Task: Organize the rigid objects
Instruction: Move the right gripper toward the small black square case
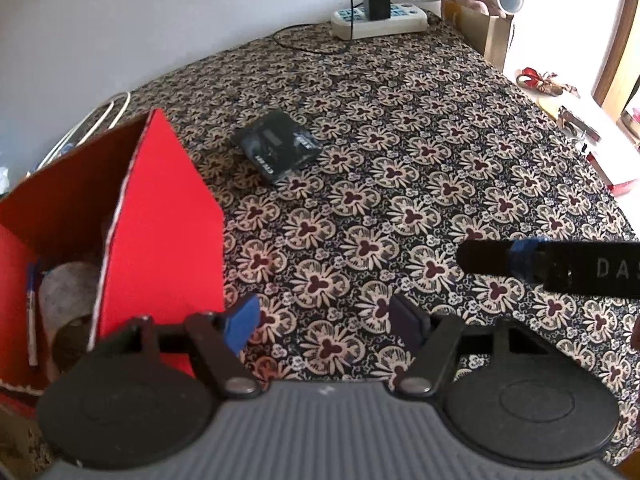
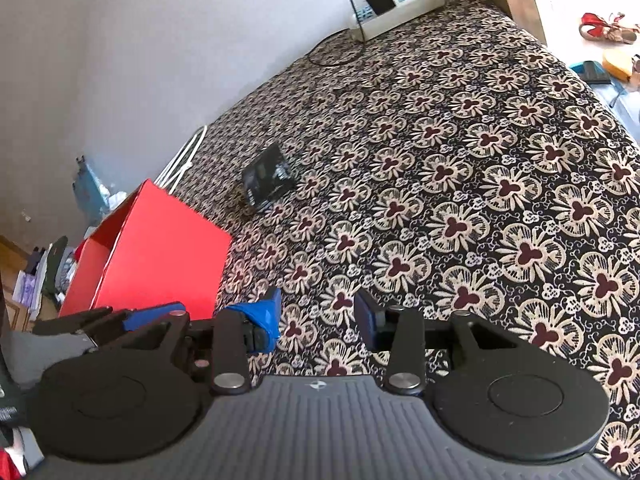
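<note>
Left wrist: left gripper jaws partly open, empty, over the floral bed. Red box at near-left edge, pen inside. Black packet lying flat mid-bed, long axis diagonal.

Right wrist: right gripper jaws apart, empty. Probably reach-and-grab the packet next.

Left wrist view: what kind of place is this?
Probably a home room, likely a bedroom: a floral-print cloth covers a bed-like surface against a plain wall, a power strip with a charger lies on it, beside a red cardboard box.
</note>
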`<state>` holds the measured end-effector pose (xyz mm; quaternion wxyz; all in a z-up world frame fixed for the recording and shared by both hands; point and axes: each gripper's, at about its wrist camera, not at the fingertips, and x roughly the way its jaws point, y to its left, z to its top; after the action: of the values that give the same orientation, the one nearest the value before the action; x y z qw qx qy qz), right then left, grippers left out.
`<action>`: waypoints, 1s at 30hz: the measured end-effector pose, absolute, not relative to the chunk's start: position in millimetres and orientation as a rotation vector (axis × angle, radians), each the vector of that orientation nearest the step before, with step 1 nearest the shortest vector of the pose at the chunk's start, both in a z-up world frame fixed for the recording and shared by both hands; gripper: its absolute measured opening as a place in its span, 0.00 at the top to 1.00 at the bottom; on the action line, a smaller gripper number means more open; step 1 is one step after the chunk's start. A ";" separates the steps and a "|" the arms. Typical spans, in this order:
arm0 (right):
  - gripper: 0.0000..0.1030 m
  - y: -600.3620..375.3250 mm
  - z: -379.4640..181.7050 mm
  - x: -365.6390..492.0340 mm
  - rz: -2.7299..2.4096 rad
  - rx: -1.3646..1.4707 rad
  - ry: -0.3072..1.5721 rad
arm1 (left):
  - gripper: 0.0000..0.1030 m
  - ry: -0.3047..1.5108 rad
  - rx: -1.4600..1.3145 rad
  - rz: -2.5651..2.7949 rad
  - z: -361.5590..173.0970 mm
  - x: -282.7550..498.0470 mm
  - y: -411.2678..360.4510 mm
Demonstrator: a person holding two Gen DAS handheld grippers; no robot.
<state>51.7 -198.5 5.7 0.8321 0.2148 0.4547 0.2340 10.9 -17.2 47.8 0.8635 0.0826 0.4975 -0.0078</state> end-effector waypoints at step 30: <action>0.76 -108.3 8.7 184.2 0.635 0.223 0.987 | 0.28 0.983 0.087 -0.142 -4.1 49.5 -5.4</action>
<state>184.2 -108.3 8.7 0.8269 0.1050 0.4645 0.2991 49.5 -5.4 -4.1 0.8782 0.0419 0.4716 -0.0679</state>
